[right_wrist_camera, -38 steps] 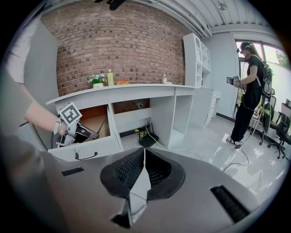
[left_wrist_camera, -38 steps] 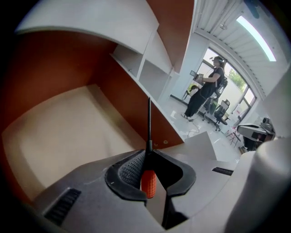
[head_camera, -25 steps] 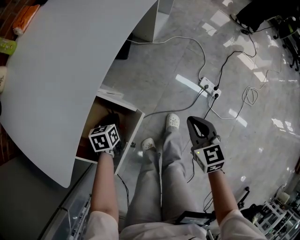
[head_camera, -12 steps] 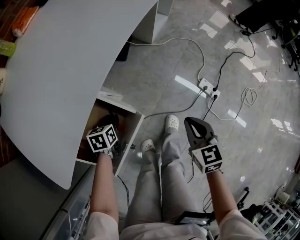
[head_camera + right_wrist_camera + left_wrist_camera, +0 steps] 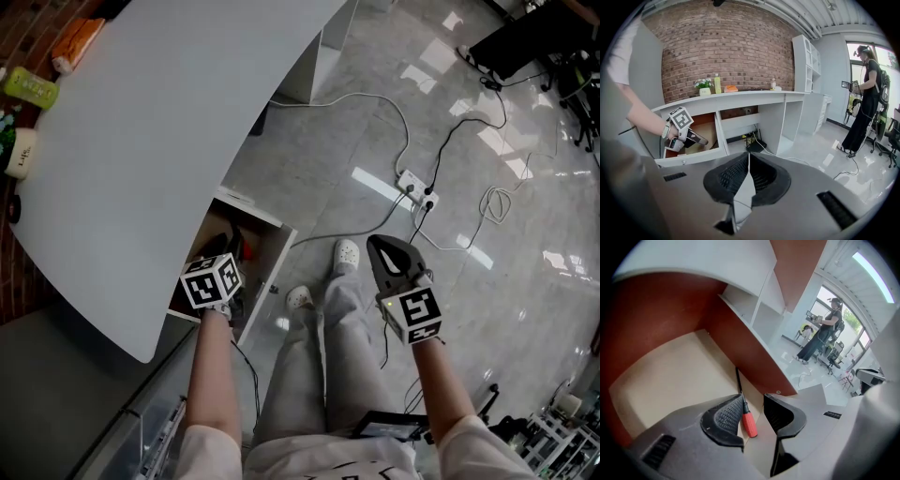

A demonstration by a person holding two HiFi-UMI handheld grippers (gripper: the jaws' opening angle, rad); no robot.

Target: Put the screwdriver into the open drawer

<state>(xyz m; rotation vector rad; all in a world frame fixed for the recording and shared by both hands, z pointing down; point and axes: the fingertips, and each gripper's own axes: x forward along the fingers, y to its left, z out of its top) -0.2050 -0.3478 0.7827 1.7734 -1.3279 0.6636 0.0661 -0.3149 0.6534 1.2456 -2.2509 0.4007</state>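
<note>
Open drawer [image 5: 670, 376], screwdriver [image 5: 749, 423] lying loose beneath left gripper's [image 5: 753, 402] opening jaws

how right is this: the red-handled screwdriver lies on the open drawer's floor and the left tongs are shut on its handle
Not shut on it. The left gripper view shows the left tongs opening, pads off the red-handled screwdriver, which does lie on the floor of the open drawer, seen in the gap between them.
</note>
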